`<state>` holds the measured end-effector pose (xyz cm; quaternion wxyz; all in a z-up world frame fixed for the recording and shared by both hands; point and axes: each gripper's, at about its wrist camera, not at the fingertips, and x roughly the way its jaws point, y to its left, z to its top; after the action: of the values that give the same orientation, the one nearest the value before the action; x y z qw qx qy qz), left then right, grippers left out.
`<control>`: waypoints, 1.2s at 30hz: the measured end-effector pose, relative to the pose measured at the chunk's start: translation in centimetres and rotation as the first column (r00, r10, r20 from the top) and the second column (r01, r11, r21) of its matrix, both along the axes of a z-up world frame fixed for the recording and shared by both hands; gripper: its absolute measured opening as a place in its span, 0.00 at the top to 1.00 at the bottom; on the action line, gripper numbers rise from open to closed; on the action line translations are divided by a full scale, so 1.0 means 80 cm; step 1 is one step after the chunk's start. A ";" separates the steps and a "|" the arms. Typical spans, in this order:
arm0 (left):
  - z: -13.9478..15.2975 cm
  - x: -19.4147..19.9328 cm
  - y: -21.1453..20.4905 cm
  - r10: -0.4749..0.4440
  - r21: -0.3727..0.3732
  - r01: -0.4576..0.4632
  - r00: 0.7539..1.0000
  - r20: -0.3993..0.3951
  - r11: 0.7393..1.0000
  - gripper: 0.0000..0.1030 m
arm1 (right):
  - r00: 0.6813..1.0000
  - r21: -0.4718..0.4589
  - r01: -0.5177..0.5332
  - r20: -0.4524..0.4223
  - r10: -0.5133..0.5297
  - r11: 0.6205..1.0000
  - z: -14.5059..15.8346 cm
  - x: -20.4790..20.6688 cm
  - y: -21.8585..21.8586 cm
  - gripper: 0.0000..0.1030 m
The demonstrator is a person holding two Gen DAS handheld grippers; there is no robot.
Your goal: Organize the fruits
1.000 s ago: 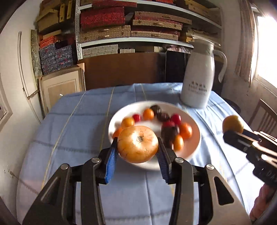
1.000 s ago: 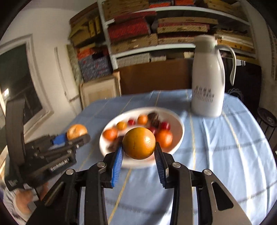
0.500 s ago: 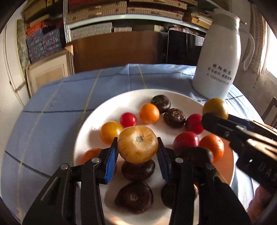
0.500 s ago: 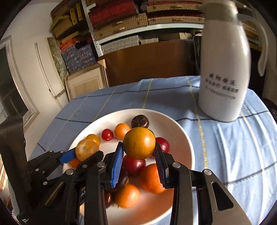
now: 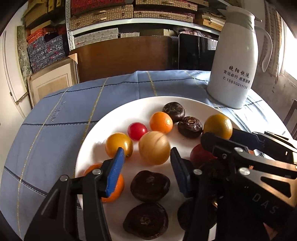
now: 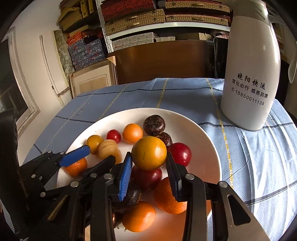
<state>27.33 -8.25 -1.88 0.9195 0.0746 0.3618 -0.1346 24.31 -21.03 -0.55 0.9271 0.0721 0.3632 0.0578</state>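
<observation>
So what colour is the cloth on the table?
Light blue with thin dark and yellow lines, on the tablecloth; best in the left wrist view.

We see the plate (image 5: 96, 137) lying on the cloth-covered tabletop (image 5: 61, 118), with the jug (image 5: 235, 61) standing behind it to the right, just beside its rim. Behind the tabletop is a cabinet (image 5: 122, 57), a framed panel (image 5: 50, 83) leaning to its left, and shelves of boxes (image 5: 104, 16) above. On the plate, the ribbed tomato (image 5: 154, 147) sits between the spread fingers of the left hand-held gripper (image 5: 146, 157), touching neither. Behind it lie a cherry tomato (image 5: 137, 131) and a kumquat (image 5: 161, 122), with two water chestnuts (image 5: 173, 111) further right. The right hand-held gripper (image 6: 149, 163) holds a round fruit (image 6: 149, 153) above the fruits on the plate's right side.
</observation>
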 end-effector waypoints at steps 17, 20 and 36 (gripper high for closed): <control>0.039 -0.049 0.007 0.059 0.041 -0.066 0.986 0.155 0.997 0.05 | 0.997 0.037 0.046 0.063 -0.048 0.998 0.037 -0.038 -0.010 0.46; 0.052 -0.069 0.016 0.071 0.049 -0.079 0.984 0.163 0.996 0.05 | 0.994 0.023 0.050 0.096 -0.052 0.998 0.056 -0.067 -0.006 0.34; 0.072 -0.242 0.048 0.088 0.082 -0.107 0.973 0.215 0.991 0.05 | 0.982 0.074 0.139 0.116 -0.147 0.988 0.035 -0.249 -0.029 0.04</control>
<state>7.99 -4.45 3.87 0.9537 0.1132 0.2714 -0.0636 4.37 -23.31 2.27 0.9463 0.1248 0.2983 0.0073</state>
